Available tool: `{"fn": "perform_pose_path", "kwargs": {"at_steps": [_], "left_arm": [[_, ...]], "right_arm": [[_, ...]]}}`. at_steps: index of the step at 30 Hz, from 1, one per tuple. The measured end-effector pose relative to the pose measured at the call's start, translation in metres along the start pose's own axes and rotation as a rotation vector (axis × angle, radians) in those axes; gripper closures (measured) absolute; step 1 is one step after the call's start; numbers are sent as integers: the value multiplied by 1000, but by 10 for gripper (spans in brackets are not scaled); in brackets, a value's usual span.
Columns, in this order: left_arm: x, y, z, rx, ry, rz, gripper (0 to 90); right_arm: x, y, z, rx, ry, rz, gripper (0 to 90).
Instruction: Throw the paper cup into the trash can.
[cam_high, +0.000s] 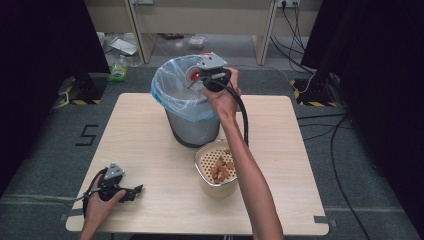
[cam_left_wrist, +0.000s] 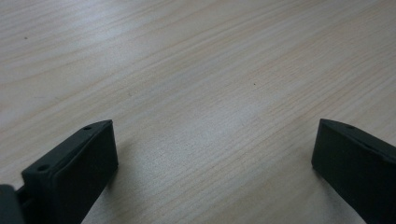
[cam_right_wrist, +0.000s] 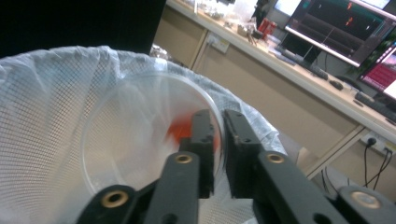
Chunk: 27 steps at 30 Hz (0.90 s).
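Observation:
My right gripper (cam_high: 196, 78) is held over the mouth of a grey bin (cam_high: 192, 127) lined with a pale blue bag (cam_high: 167, 97). It is shut on the rim of a clear round dish (cam_right_wrist: 140, 135), tilted on edge over the liner (cam_right_wrist: 42, 116). Something red (cam_right_wrist: 179, 130) shows through the dish beside the jaws. In the high view the dish (cam_high: 191, 76) looks small, round and reddish. My left gripper (cam_high: 136, 190) rests on the table (cam_high: 150, 145) near the front left corner. Its jaws stand wide apart, open (cam_left_wrist: 215, 154), with bare wood (cam_left_wrist: 187, 70) between them.
A white perforated bowl (cam_high: 202, 165) with several brown food pieces (cam_high: 221, 169) stands in front of the bin, under the right forearm. Cables trail on the floor at the right. Desks with monitors (cam_right_wrist: 336, 32) stand beyond the bin.

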<state>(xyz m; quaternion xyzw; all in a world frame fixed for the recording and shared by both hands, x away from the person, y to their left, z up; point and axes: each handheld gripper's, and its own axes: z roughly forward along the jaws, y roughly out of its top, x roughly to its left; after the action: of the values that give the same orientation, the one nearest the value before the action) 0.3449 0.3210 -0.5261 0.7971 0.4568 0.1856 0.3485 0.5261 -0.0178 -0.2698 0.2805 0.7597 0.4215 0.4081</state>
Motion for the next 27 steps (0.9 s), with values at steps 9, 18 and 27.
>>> {"fn": "perform_pose_path", "kwargs": {"at_steps": [9,18,27], "left_arm": [[0,0,0,0,0,0,0],[0,0,0,0,1,0,0],[0,0,0,-1,4,-3,0]], "right_arm": [[-8,3,-11,7,20,61,642],[-36,-14,-45,10,13,120,570],[-74,-57,-86,32,-32,209,470]]}}
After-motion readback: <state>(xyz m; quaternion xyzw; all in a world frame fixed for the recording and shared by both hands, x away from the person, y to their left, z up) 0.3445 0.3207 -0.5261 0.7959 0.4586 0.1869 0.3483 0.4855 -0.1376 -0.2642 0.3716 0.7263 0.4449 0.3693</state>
